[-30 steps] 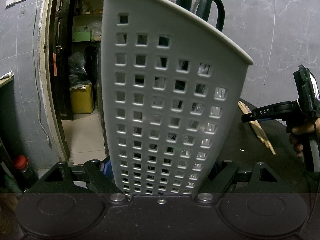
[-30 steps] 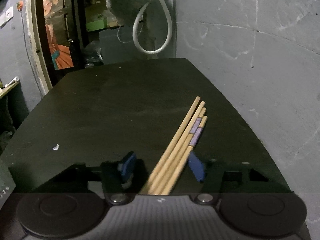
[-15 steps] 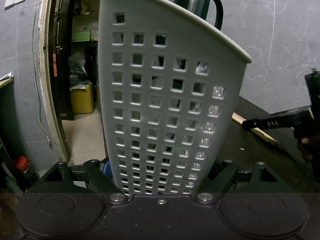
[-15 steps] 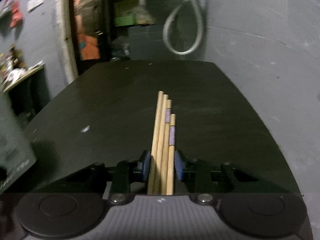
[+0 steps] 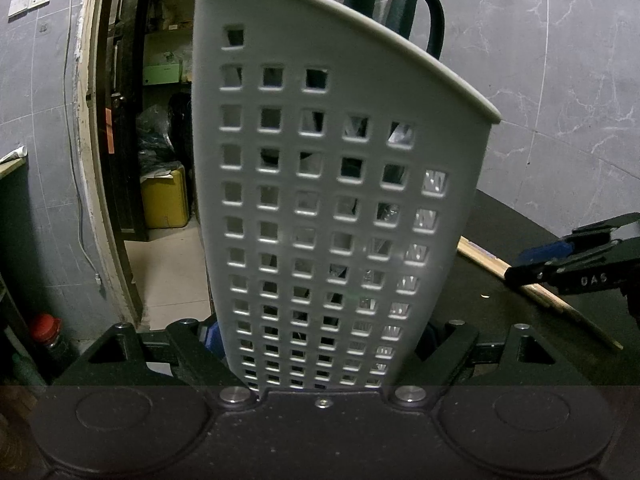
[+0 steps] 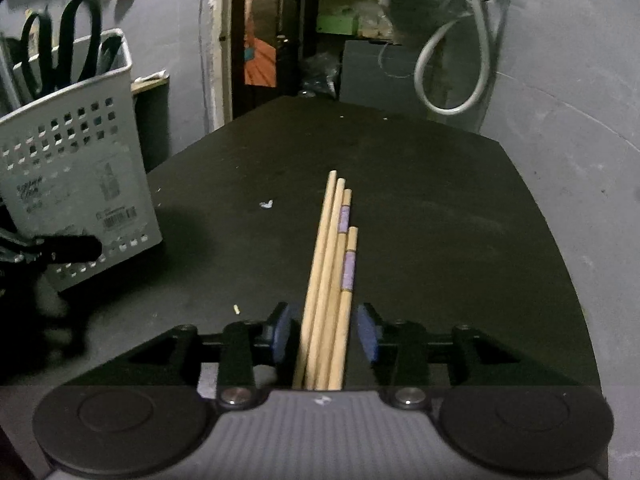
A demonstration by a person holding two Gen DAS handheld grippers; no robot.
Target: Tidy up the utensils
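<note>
My left gripper [image 5: 320,336] is shut on the foot of a grey perforated utensil basket [image 5: 320,184], which stands tilted with black scissor handles [image 5: 424,20] poking out of it. The same basket [image 6: 80,172] is at the left of the right wrist view. Several wooden chopsticks [image 6: 332,240], two with purple bands, lie on the black table [image 6: 440,200]. My right gripper [image 6: 326,328] straddles their near ends. Its jaws are opening, with a gap showing on each side of the bundle. From the left wrist view, the right gripper [image 5: 560,268] sits over the chopsticks [image 5: 480,256].
The table ends at a grey wall on the right and at an open doorway behind. A grey hose [image 6: 452,72] hangs on the far wall. A yellow container [image 5: 164,196] and a red-capped jar [image 5: 46,330] stand on the floor. A white scrap [image 6: 266,205] lies on the table.
The right gripper closed around the chopsticks, lining them up straight, then widened again. Its view swung so that the basket now shows at the left. The left gripper and basket stayed put.
</note>
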